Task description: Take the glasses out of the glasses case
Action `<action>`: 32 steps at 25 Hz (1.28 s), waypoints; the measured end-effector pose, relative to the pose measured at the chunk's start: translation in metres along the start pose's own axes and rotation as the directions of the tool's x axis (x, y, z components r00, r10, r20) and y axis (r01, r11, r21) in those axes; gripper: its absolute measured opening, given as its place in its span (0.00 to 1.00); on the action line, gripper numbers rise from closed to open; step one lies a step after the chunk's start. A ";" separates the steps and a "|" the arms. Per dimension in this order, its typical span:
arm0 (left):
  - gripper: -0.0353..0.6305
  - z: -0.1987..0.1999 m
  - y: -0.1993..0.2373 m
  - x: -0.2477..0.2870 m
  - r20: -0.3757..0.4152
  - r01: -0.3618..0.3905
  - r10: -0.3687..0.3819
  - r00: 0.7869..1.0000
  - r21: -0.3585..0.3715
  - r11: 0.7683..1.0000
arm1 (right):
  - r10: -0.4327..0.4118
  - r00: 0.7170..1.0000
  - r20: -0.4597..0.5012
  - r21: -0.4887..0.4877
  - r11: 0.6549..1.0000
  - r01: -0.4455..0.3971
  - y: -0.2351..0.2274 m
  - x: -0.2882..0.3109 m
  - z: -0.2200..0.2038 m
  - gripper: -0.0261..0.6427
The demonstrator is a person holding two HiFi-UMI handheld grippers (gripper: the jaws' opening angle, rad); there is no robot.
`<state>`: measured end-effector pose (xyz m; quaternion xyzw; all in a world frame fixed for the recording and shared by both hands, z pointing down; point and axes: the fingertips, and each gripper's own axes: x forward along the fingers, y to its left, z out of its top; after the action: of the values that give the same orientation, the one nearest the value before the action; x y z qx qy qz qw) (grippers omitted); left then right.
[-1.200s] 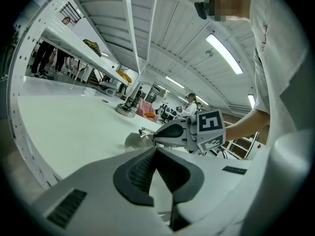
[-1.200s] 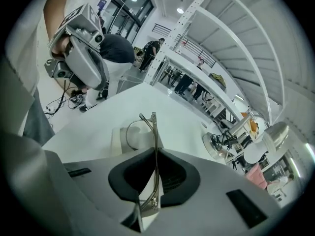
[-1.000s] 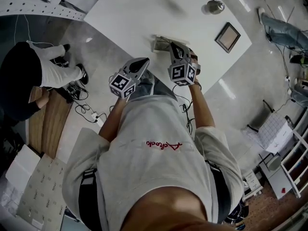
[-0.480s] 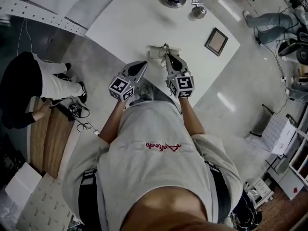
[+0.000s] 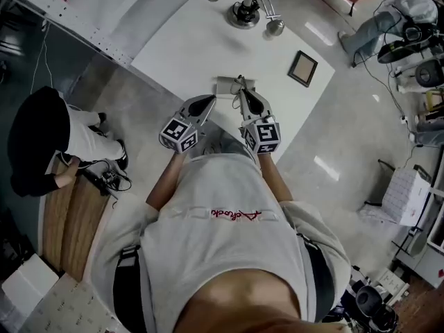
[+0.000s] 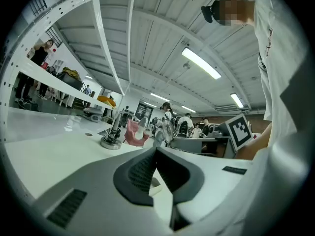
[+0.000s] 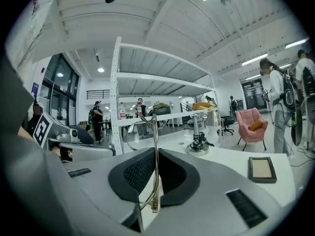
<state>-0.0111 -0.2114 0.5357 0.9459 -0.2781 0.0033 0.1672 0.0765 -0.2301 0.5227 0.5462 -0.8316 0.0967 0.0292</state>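
Observation:
The thin gold-rimmed glasses (image 7: 155, 146) hang upright between the pads of my right gripper (image 7: 155, 154), which is shut on one temple arm; a lens (image 7: 137, 132) shows beyond the jaws. In the head view that gripper (image 5: 243, 92) is above the pale glasses case (image 5: 225, 85), which lies on the white table (image 5: 187, 47) near its front edge. My left gripper (image 5: 208, 103) hovers just left of the case, its jaws shut with nothing seen between them. In the left gripper view (image 6: 156, 151) the glasses (image 6: 166, 132) show ahead to the right.
A lamp with a round base (image 5: 243, 14) stands at the table's far side and a small picture frame (image 5: 303, 68) lies at its right. A person in black (image 5: 41, 137) crouches on the floor to the left. Shelving (image 7: 147, 82) runs along the left.
Both grippers have risen from the table. The right one has rolled, and the glasses in it now stand upright above the case.

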 end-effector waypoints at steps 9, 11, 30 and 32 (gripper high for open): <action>0.04 0.011 -0.023 -0.019 0.044 0.028 -0.030 0.999 0.061 0.998 | -0.019 0.996 0.086 0.006 1.000 0.019 0.031 -0.032 0.011 0.09; 0.04 0.000 -0.031 -0.026 0.040 0.031 -0.033 0.999 0.056 0.998 | -0.025 0.995 0.094 0.007 1.000 0.024 0.038 -0.042 0.006 0.09; 0.04 -0.026 -0.124 -0.070 0.047 0.000 -0.003 0.999 0.065 0.998 | 0.050 0.995 0.083 -0.005 0.999 -0.050 0.079 -0.142 -0.005 0.08; 0.04 -0.034 -0.140 -0.079 0.036 -0.002 0.000 0.999 0.072 0.997 | 0.063 0.994 0.085 -0.001 0.998 -0.063 0.084 -0.157 -0.008 0.08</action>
<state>-0.0007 -0.0484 0.5158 0.9511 -0.2812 -0.0036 0.1278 0.0625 -0.0544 0.4956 0.5232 -0.8488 0.0749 -0.0100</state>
